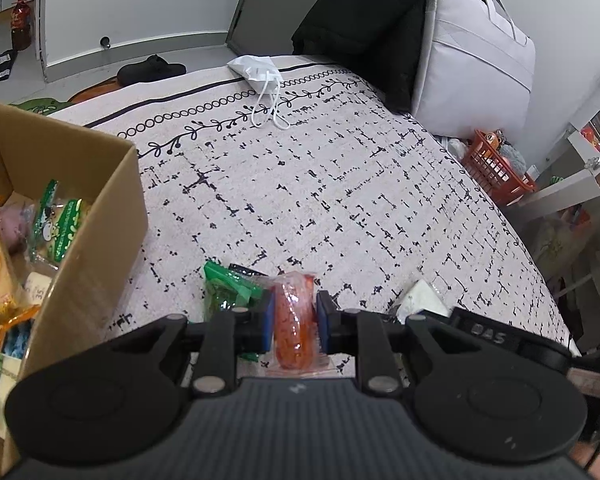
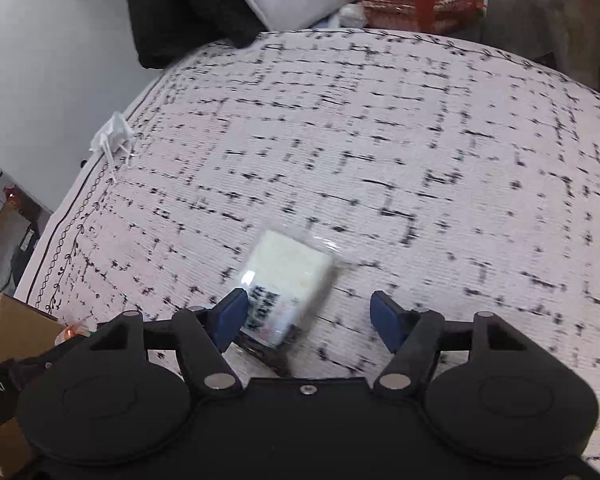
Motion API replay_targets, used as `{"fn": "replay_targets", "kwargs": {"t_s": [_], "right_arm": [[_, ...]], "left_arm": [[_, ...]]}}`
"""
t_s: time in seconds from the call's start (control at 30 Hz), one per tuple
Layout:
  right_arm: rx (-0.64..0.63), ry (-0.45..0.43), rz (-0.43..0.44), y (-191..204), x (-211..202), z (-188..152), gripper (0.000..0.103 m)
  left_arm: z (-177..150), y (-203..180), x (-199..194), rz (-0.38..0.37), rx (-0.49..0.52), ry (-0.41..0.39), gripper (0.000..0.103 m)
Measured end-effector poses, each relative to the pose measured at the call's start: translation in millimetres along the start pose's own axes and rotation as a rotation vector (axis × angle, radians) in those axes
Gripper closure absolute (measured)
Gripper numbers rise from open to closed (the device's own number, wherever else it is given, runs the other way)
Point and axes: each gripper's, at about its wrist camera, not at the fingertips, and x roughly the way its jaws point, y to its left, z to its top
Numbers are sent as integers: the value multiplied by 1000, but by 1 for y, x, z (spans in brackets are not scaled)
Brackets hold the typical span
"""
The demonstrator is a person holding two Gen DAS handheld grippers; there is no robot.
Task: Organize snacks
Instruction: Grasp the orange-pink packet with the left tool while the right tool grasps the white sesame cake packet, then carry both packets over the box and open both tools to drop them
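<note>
Right, the bed [image 1: 300,184] fills both views, its patterned cover carrying the loose snacks, and the box [image 1: 100,208] sits at its left edge, open and already part full of wrapped packets. I judge this the mid-task carry: one snack picked, one being approached. My left tool [image 1: 294,320] is clamped on the orange snack [image 1: 292,320], blue pads pressed to both its sides, and it sits just above the cover with the green packet [image 1: 228,292] right beside it on the left. From here that tool needs to lift, swing left over the box wall and let go only once it is above the opening. My right tool [image 2: 308,320] is spread wide, holding nothing, over the white snack [image 2: 284,280]; the left pad looks to be touching or just beside the wrapper while the right pad stands well apart. That view is blurred, so I would centre the packet between the pads before closing, since the wrapper looks slippery and could skid away
</note>
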Motion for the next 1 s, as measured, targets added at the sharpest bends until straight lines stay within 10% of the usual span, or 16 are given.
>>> {"fn": "replay_targets", "kwargs": {"t_s": [0.47, 0.77, 1.0], "right_arm": [[-84, -62, -63, 23, 19, -3, 16], [-212, 6, -118, 30, 13, -10, 54], [-235, -2, -66, 33, -6, -12, 57]], "left_arm": [[12, -4, -6, 7, 25, -10, 82], [8, 0, -21, 20, 20, -21, 82], [4, 4, -45, 32, 25, -49, 82]]}}
